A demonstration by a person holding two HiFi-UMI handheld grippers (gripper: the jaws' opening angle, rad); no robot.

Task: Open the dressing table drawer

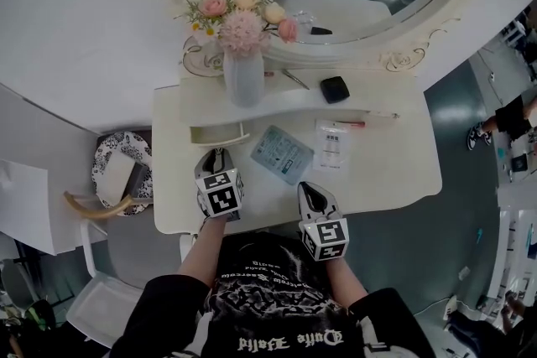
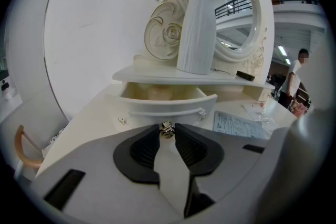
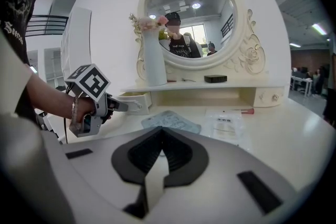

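The small cream drawer [image 2: 168,104] under the dressing table's left shelf stands pulled out, its inside showing. My left gripper [image 2: 167,131] is shut on the drawer's small metal knob [image 2: 166,127], which sits pinched between the black pads. From the head view the left gripper [image 1: 216,157] points at the drawer [image 1: 218,135] from the front. My right gripper [image 1: 310,190] hovers over the tabletop to the right, apart from the drawer. In its own view the right gripper [image 3: 161,136] has its pads together with nothing between them. The left gripper [image 3: 123,106] also shows there at the drawer [image 3: 134,102].
A white vase of flowers [image 1: 243,75] stands on the shelf above the drawer, beside a black case [image 1: 334,89]. A blue packet [image 1: 282,153] and a clear packet [image 1: 333,145] lie on the tabletop [image 1: 394,163]. A second small drawer [image 3: 270,97] at the right is closed. A patterned stool [image 1: 117,172] stands left.
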